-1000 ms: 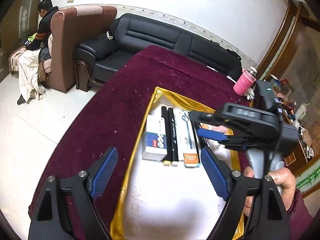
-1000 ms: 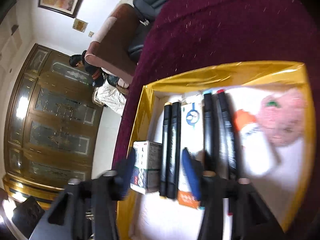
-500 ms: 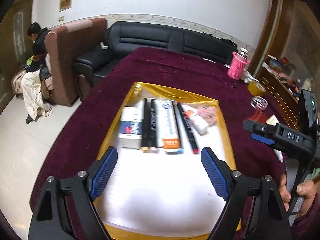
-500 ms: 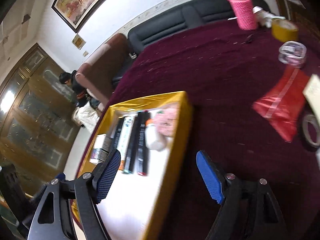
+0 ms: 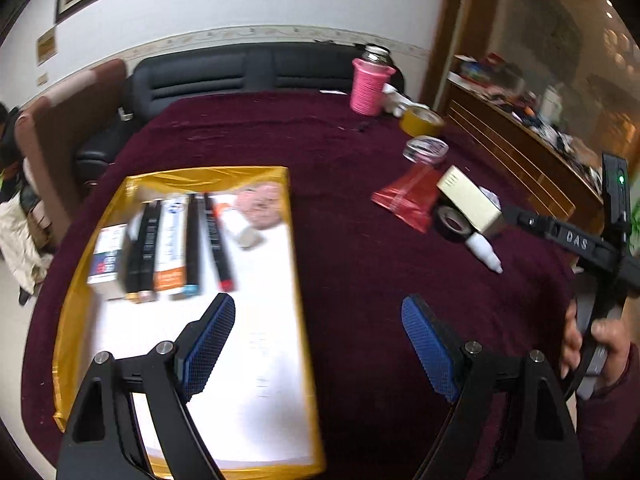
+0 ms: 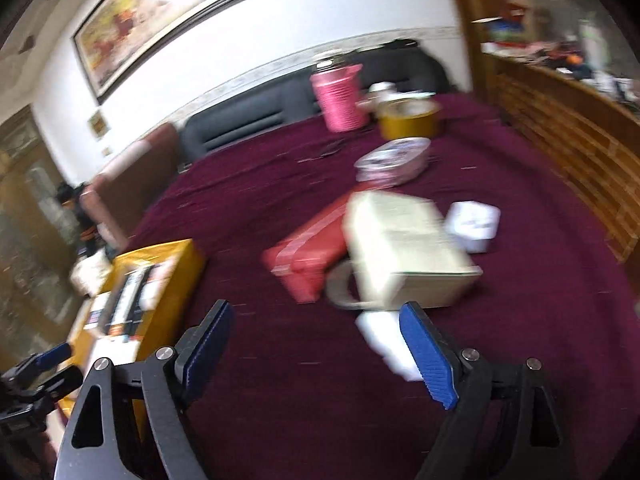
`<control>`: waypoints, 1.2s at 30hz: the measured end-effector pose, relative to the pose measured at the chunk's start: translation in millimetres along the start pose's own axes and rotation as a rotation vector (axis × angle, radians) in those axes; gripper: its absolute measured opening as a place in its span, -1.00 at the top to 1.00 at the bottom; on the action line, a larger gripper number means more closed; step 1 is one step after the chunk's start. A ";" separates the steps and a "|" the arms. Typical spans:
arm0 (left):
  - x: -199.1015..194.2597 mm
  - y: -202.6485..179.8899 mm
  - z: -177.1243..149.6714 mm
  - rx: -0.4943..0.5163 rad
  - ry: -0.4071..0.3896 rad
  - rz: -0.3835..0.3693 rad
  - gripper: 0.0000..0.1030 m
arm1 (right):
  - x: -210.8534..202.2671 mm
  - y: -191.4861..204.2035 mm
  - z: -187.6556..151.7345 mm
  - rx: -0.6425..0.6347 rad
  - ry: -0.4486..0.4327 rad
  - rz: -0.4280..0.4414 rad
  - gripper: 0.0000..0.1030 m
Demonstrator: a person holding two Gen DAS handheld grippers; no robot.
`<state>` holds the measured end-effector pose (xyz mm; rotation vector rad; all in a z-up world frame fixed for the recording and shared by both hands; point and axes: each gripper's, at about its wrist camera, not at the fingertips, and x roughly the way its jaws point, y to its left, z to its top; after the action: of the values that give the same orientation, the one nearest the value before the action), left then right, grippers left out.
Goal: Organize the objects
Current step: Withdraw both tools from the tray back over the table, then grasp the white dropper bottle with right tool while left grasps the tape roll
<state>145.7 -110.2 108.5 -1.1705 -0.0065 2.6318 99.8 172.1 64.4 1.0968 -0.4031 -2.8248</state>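
Only thing you can actually read here is "DAS", white letters on the black arm of your right hand-held gripper [image 5: 568,236], seen from the left wrist view. The small box [image 5: 107,258] and the white-and-orange pack [image 5: 173,248] in the gold tray [image 5: 76,280] have print, but it's too blurry.

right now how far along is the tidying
Done: a box, pens, a glue bottle and a pink item lie lined up in the gold tray. In hand: nothing; the left tongs and right tongs are open and empty. Left: the cream box, red bag, black tape and white bottle still lie on the cloth.
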 end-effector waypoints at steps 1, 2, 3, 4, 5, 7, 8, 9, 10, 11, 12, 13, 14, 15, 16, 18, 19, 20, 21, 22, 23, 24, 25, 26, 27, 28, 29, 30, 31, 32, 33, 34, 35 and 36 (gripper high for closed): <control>3.6 -3.7 -0.4 0.005 0.007 -0.007 -0.65 | -1.0 -11.5 0.3 0.013 -0.002 -0.019 -0.72; 8.1 -8.8 -1.1 0.013 0.019 -0.015 -0.65 | -1.6 -22.4 1.1 0.026 -0.003 -0.037 -0.72; 13.2 -14.9 -1.9 0.021 0.035 -0.021 -0.65 | -1.3 -31.8 1.9 0.038 -0.002 -0.051 -0.72; 16.7 -19.6 -3.0 0.027 0.046 -0.025 -0.65 | -1.3 -37.7 2.4 0.045 0.000 -0.057 -0.72; 19.8 -24.4 -3.9 0.033 0.057 -0.028 -0.64 | 0.3 -44.5 2.4 0.052 0.007 -0.063 -0.72; 24.1 -32.7 -5.6 0.044 0.072 -0.033 -0.64 | 5.2 -48.8 0.1 0.055 0.031 -0.072 -0.72; 25.1 -36.1 -7.0 0.050 0.075 -0.034 -0.64 | 9.2 -50.3 -0.7 0.054 0.047 -0.074 -0.72; 26.3 -39.5 -7.7 0.056 0.079 -0.035 -0.64 | 13.1 -49.3 -3.1 0.045 0.063 -0.078 -0.72; 27.3 -41.7 -7.9 0.060 0.082 -0.036 -0.64 | 19.7 -45.5 -6.4 0.021 0.087 -0.084 -0.72; 28.7 -43.7 -8.0 0.064 0.085 -0.036 -0.64 | 24.5 -42.3 -8.2 -0.003 0.101 -0.087 -0.72; 29.4 -45.6 -7.8 0.067 0.088 -0.036 -0.64 | 31.0 -35.8 -10.6 -0.045 0.118 -0.092 -0.72; 29.4 -46.7 -7.1 0.068 0.088 -0.036 -0.64 | 34.4 -31.5 -12.2 -0.074 0.127 -0.099 -0.72; 29.6 -48.0 -6.9 0.068 0.089 -0.037 -0.64 | 41.1 -22.6 -13.7 -0.128 0.138 -0.119 -0.72; 29.3 -48.9 -6.9 0.069 0.088 -0.037 -0.64 | 45.7 -19.1 -14.2 -0.152 0.142 -0.128 -0.70; 28.6 -49.6 -7.0 0.070 0.087 -0.038 -0.64 | 50.4 -13.7 -14.4 -0.181 0.147 -0.140 -0.68; 27.1 -50.7 -7.3 0.074 0.086 -0.038 -0.64 | 60.3 -5.6 -14.7 -0.216 0.167 -0.151 -0.60; 26.3 -51.0 -7.1 0.077 0.085 -0.036 -0.64 | 64.2 -2.3 -14.6 -0.227 0.175 -0.153 -0.57; 25.4 -51.3 -6.5 0.080 0.083 -0.038 -0.64 | 68.0 0.5 -14.5 -0.237 0.181 -0.157 -0.52; 24.8 -51.9 -6.0 0.083 0.080 -0.040 -0.64 | 71.3 2.4 -14.5 -0.241 0.189 -0.157 -0.47; 24.7 -52.8 -5.5 0.086 0.078 -0.042 -0.64 | 73.4 3.2 -14.8 -0.241 0.192 -0.153 -0.45; 25.3 -53.9 -4.5 0.091 0.077 -0.045 -0.64 | 74.5 3.5 -14.3 -0.240 0.195 -0.150 -0.42; 26.3 -55.5 -3.4 0.097 0.076 -0.048 -0.64 | 75.4 3.8 -14.4 -0.238 0.196 -0.151 -0.39; 28.0 -57.7 -2.0 0.105 0.075 -0.052 -0.64 | 75.9 2.7 -14.5 -0.233 0.196 -0.150 -0.37; 30.2 -60.1 -0.2 0.113 0.074 -0.058 -0.64 | 77.8 2.1 -14.7 -0.228 0.199 -0.146 -0.27; 32.9 -63.3 1.7 0.123 0.073 -0.066 -0.64 | 78.9 1.4 -15.3 -0.222 0.205 -0.139 -0.02; 35.4 -66.3 3.5 0.129 0.072 -0.072 -0.64 | 80.0 -1.0 -16.5 -0.215 0.215 -0.131 0.16; 38.1 -68.3 5.4 0.134 0.072 -0.082 -0.64 | 79.2 -2.2 -16.6 -0.216 0.203 -0.139 0.35; 41.4 -70.9 7.6 0.136 0.073 -0.097 -0.64 | 78.3 -4.1 -16.8 -0.211 0.201 -0.134 0.45; 44.0 -72.6 8.7 0.136 0.075 -0.109 -0.64 | 76.2 -8.2 -16.8 -0.193 0.201 -0.115 0.45; 47.2 -75.0 10.3 0.134 0.075 -0.123 -0.64 | 74.1 -13.0 -16.5 -0.170 0.199 -0.097 0.45; 49.2 -77.2 11.3 0.136 0.072 -0.137 -0.64 | 70.9 -18.7 -16.8 -0.147 0.194 -0.091 0.45; 51.6 -80.8 12.4 0.147 0.066 -0.153 -0.64 | 67.7 -24.1 -17.4 -0.127 0.186 -0.091 0.45; 53.2 -84.1 12.7 0.159 0.060 -0.161 -0.64 | 65.8 -28.4 -17.7 -0.109 0.182 -0.086 0.45; 55.9 -90.6 13.8 0.191 0.044 -0.174 -0.64 | 63.7 -33.7 -18.0 -0.089 0.179 -0.077 0.45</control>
<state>120.9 -8.1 87.0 -1.1098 0.1423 2.3958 65.3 189.7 0.9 1.3593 -0.2226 -2.7469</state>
